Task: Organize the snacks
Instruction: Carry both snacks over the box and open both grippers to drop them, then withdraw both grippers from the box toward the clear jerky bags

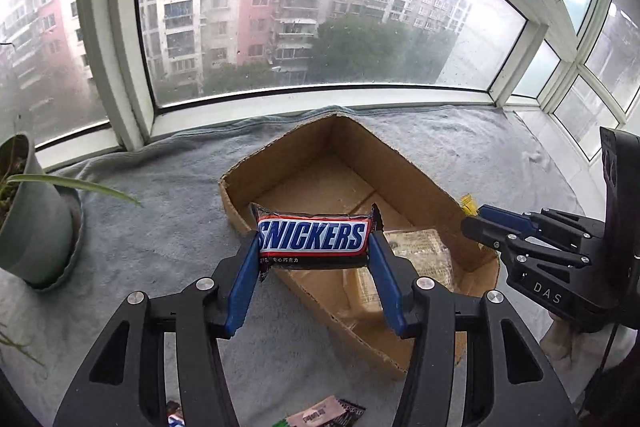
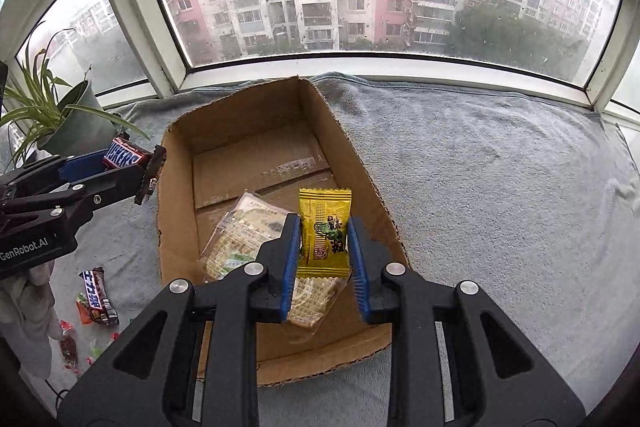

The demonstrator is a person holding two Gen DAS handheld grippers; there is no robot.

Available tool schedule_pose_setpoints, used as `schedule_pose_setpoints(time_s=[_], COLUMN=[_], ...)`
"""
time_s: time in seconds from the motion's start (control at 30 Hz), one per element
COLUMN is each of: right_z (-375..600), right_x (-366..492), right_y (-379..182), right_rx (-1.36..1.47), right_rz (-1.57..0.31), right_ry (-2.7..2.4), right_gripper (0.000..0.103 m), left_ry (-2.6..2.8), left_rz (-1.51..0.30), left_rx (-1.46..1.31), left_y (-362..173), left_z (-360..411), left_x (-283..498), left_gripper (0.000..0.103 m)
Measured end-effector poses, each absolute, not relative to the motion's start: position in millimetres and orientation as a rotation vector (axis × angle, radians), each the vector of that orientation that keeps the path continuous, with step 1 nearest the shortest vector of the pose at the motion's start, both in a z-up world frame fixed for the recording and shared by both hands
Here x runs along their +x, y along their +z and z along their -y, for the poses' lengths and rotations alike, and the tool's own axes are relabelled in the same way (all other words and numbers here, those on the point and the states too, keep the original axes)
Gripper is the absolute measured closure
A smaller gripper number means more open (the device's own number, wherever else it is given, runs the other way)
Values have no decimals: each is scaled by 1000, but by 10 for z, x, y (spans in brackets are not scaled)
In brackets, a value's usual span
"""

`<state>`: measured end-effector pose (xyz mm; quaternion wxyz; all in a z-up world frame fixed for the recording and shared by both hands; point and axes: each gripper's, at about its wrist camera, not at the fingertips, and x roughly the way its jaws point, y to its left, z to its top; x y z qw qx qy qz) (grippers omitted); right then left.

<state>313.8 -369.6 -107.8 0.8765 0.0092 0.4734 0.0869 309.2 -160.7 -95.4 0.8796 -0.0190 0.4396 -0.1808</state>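
Over the open cardboard box [image 2: 256,115], which lies on a grey towel [image 2: 500,187] spread along the window ledge, I am carrying one snack in each gripper so that both can go in with the packets already there. My left gripper [image 1: 313,247] is clamped on a Snickers bar [image 1: 314,237], its blue pads pressing the two short ends so the bar hangs crosswise, label up, just above the near-left wall of the box; gripping it by the ends keeps the wrapper from sliding. My right gripper [image 2: 325,233] is closed tight on a small yellow packet [image 2: 325,227], held upright by its side edges above the near end of the box floor. The narrow packet explains why these jaws stand so much nearer together than the left ones. Beneath it, flat on the bottom, lie two clear packets [image 2: 244,235], so the box is evidently the collecting place. More snacks [image 2: 98,297] lie loose on the towel to the left of the box, not yet gathered, near a potted plant [image 2: 68,115] by the window. I judge the sorting is only partly done, and both snacks look ready for release into the box.
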Motion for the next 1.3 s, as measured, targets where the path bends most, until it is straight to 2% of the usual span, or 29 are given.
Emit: schedule_pose_setpoints(time_s=[0.2, 0.23, 0.27, 0.3, 0.33, 0.83, 1.07, 1.3], right_z=[3679, 3675, 3671, 3669, 3665, 3536, 3460, 3215], right_x=[3180, 3179, 3172, 3156, 3137, 2798, 2425, 2043], right_y=[-1098, -1093, -1080, -1061, -1039, -704, -447, -388], right_rx=[11, 6, 1, -5, -12, -42, 9, -54], right_rz=[-988, -986, -978, -964, -951, -897, -805, -814], right_ry=[192, 187, 181, 177, 173, 199, 269, 325], right_gripper=[76, 62, 40, 31, 22, 21, 21, 21], left_ry=[-380, -381, -376, -367, -361, -340, -330, -287], left_rz=[-925, -925, -927, -932, -934, -856, -795, -762], left_rx=[-32, -35, -36, -37, -41, -79, -39, -17], left_y=[-1001, -1002, -1005, -1007, -1004, -557, -257, -125], left_z=[1683, 1687, 1688, 1684, 1679, 1327, 1047, 566], left_x=[3200, 3211, 3219, 3224, 3235, 2981, 2612, 2120], left_gripper=[49, 48, 44, 32, 27, 27, 27, 27])
